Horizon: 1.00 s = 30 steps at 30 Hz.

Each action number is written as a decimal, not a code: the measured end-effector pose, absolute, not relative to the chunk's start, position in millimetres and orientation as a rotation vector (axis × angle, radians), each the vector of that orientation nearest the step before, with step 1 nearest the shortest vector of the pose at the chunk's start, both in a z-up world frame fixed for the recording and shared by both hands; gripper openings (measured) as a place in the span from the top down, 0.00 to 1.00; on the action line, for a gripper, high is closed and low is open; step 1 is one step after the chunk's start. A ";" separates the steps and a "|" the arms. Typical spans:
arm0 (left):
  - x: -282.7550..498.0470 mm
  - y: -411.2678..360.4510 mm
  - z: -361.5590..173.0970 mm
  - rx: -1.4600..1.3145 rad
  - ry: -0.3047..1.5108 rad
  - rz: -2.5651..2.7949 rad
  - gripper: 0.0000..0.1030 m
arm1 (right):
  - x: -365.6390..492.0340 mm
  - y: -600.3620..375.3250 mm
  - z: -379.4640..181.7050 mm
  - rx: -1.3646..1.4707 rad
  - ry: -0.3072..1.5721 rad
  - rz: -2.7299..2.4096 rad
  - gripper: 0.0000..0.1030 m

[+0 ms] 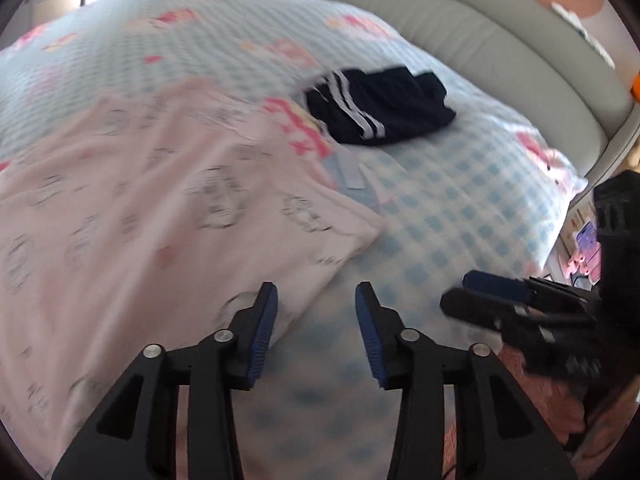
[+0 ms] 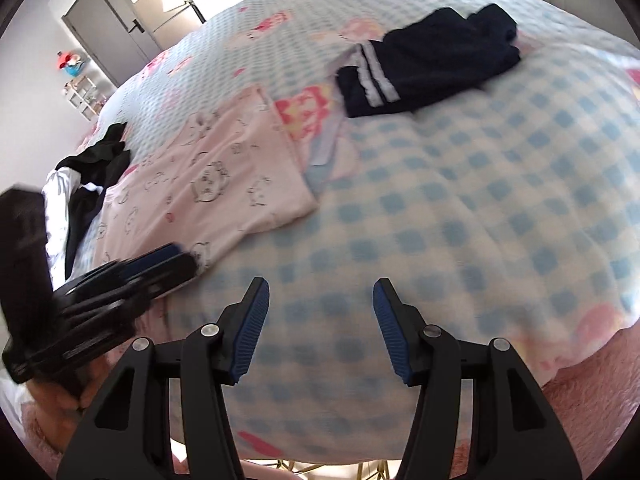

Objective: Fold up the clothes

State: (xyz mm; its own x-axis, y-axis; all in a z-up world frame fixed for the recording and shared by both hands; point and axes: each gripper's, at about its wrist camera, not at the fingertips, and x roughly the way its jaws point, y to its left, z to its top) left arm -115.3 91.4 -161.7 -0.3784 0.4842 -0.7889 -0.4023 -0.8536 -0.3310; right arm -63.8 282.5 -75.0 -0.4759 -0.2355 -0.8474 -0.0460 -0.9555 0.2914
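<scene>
A blue-and-white checked bedspread with pink cartoon prints (image 2: 460,208) covers the bed. On it lies a flat pale pink garment printed with cat faces (image 1: 132,200), and beyond that a folded navy garment with white stripes (image 1: 380,104) (both blurred). The left gripper (image 1: 316,332) and right gripper (image 2: 320,328) hang above with jaws spread, holding nothing.

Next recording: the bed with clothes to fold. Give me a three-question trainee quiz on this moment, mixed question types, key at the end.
1. True or false: the left gripper is clamped on the pink garment.
2. The navy garment with white stripes lies: A) on the pink garment, B) apart from it on the checked bedspread, C) on the floor.
3. Fill in: the right gripper holds ____.

Key: 1 false; 2 B; 3 nothing.
</scene>
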 end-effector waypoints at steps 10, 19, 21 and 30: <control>-115.4 49.5 -134.2 -1.212 -0.291 2.413 0.98 | -91.6 271.5 -85.8 1.605 -0.354 -2.507 0.44; -114.8 -161.0 -80.7 -1.098 -0.668 2.738 0.98 | -151.3 196.6 -68.9 1.510 -0.177 -2.392 0.44; -118.3 -194.6 -92.1 -1.131 -0.730 2.762 0.98 | -168.9 172.9 -69.3 1.492 -0.132 -2.370 0.44; -153.2 -250.1 -149.5 -1.276 -0.726 2.740 0.98 | -251.3 90.0 -68.4 1.417 0.084 -2.362 0.45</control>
State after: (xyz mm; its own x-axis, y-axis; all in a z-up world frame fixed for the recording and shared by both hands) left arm -153.2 -250.1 -149.5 -0.6624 0.2207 -0.7159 0.1627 -0.8905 -0.4250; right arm -251.3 90.0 -68.4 -0.4170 -0.2922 -0.8607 0.3526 -0.9248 0.1432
